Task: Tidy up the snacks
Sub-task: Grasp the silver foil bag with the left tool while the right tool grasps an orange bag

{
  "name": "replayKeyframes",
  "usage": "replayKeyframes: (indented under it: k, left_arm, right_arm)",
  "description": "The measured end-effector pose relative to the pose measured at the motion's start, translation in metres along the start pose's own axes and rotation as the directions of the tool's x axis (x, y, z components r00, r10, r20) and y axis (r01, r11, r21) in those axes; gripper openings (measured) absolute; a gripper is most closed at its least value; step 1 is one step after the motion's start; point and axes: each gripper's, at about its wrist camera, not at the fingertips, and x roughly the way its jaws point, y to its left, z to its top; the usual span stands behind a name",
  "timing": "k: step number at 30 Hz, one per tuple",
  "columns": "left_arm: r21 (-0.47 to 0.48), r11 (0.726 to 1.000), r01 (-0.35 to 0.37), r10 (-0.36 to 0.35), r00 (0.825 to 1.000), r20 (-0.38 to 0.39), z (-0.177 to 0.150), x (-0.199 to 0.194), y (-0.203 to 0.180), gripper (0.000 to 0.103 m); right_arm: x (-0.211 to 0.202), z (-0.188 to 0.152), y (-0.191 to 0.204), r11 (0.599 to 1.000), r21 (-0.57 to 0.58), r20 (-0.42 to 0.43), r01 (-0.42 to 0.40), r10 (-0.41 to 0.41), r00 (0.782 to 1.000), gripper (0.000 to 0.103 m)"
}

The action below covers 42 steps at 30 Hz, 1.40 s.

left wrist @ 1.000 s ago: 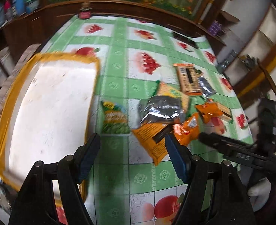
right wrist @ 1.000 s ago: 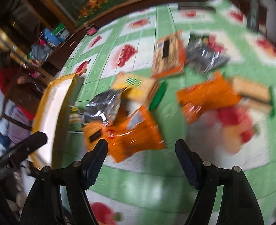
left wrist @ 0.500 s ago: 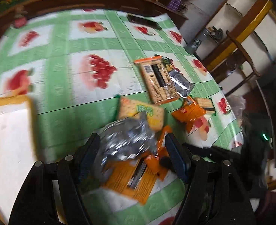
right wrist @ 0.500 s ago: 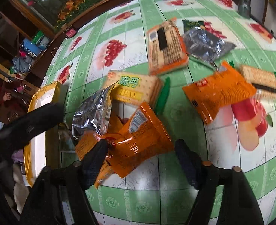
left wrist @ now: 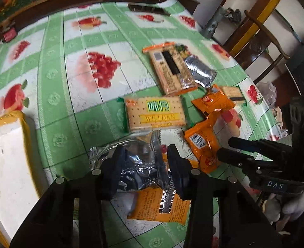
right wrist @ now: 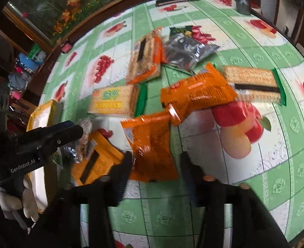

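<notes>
Both tools moved in: left tool (left wrist: 144,161) gripping silver packet (left wrist: 139,165), right tool (right wrist: 155,165) open over orange packet (right wrist: 152,144), fruit-print tablecloth (left wrist: 69,95).

"WEIDAN" is printed in green on a yellow band across the cracker packet (left wrist: 155,114); large green Chinese characters are set above it, not legible enough to transcribe. "DAS" is read in white on the body of the right gripper (left wrist: 230,147), seen from the left wrist view. "GenRobot.AI" is marked in white on the body of the left gripper (right wrist: 77,131), seen from the right wrist view. A barcode is shown on the orange packet (left wrist: 203,144); its digits cannot be read.
</notes>
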Motion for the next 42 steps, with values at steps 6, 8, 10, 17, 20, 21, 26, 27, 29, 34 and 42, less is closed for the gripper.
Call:
replayKeyframes:
  k: [6, 8, 10, 17, 20, 21, 26, 27, 29, 34, 42]
  left_arm:
    - [-0.044, 0.997, -0.066, 0.065, 0.998, -0.019, 0.009, 0.013, 0.014, 0.055]
    - [-0.033, 0.993, -0.112, 0.11, 0.993, -0.045, 0.009, 0.023, 0.01, 0.067]
    - [0.005, 0.988, -0.157, 0.157, 0.986, -0.052, 0.006, 0.031, 0.002, 0.072]
    - [0.013, 0.985, -0.173, 0.173, 0.984, -0.049, -0.001, 0.028, 0.001, 0.062]
    - [-0.036, 0.987, -0.155, 0.154, 0.988, -0.017, -0.005, 0.011, 0.005, 0.062]
    - [-0.061, 0.988, -0.141, 0.141, 0.99, -0.001, -0.007, 0.004, 0.007, 0.062]
    - [-0.189, 0.976, -0.11, 0.129, 0.987, 0.091, -0.024, -0.05, 0.022, 0.062]
    - [-0.218, 0.969, -0.119, 0.145, 0.983, 0.109, -0.031, -0.063, 0.028, 0.062]
    - [-0.276, 0.949, -0.15, 0.19, 0.974, 0.126, -0.044, -0.083, 0.04, 0.062]
    - [-0.439, 0.867, -0.237, 0.302, 0.95, 0.084, -0.089, -0.108, 0.085, 0.062]
    - [-0.602, 0.739, -0.302, 0.367, 0.93, -0.016, -0.148, -0.116, 0.142, 0.064]
  right_arm:
    - [0.016, 0.013, 0.027, 0.992, -0.1, 0.013, 0.074, -0.073, 0.997, 0.068]
    - [0.028, 0.014, 0.033, 0.988, -0.12, -0.002, 0.096, -0.097, 0.995, 0.068]
    - [0.036, 0.012, 0.037, 0.984, -0.135, -0.012, 0.12, -0.122, 0.992, 0.066]
    - [0.032, 0.004, 0.034, 0.983, -0.146, 0.01, 0.114, -0.114, 0.993, 0.036]
    - [0.023, 0.003, 0.024, 0.99, -0.116, 0.01, 0.076, -0.076, 0.997, 0.029]
    - [0.019, 0.002, 0.023, 0.992, -0.109, 0.011, 0.064, -0.063, 0.998, 0.028]
    - [0.004, 0.003, 0.013, 0.997, -0.081, 0.011, 0.005, -0.004, 1.0, 0.027]
    - [0.001, 0.004, 0.012, 0.997, -0.074, 0.01, -0.013, 0.014, 1.0, 0.027]
    - [-0.006, 0.003, 0.016, 0.996, -0.081, 0.012, -0.044, 0.045, 0.999, 0.027]
    - [-0.014, 0.003, 0.059, 0.974, -0.171, -0.014, -0.15, 0.15, 0.989, 0.027]
    - [0.01, -0.026, 0.177, 0.878, -0.326, -0.193, -0.352, 0.303, 0.933, 0.027]
